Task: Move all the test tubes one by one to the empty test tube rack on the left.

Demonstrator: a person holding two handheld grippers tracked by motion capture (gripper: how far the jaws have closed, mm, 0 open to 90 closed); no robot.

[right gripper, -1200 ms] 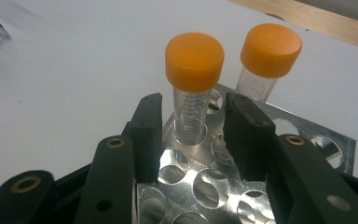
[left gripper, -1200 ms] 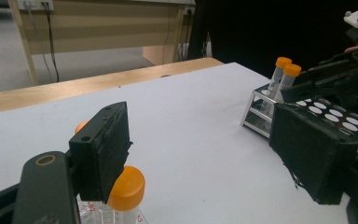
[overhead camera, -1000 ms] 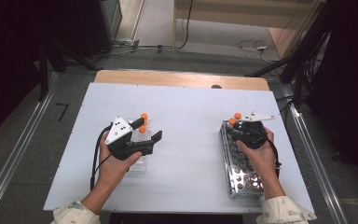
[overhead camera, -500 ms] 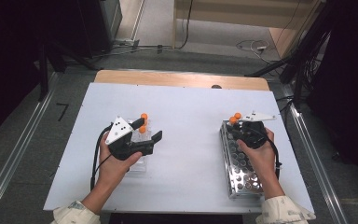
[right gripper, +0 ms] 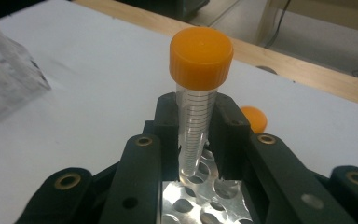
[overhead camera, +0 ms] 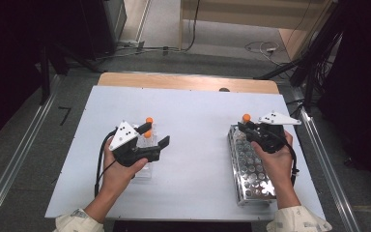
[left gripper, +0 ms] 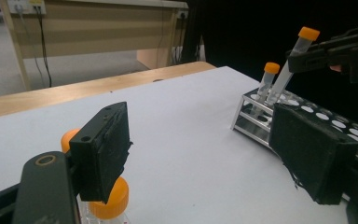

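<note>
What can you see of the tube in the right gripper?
The tube is clear plastic with printed graduation lines, a tapered tip and an orange screw cap. The right gripper is shut on its body below the cap. It stands nearly upright, tilted in the left gripper view, its tip just over the holes of the metal rack.

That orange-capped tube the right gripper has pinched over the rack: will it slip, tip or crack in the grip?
The tube looks like clear, smooth plastic, so it may slide in the right gripper. It seems empty, probably light. Held tilted over the rack, its narrow tip may catch a hole's edge. Cracking seems unlikely.
</note>
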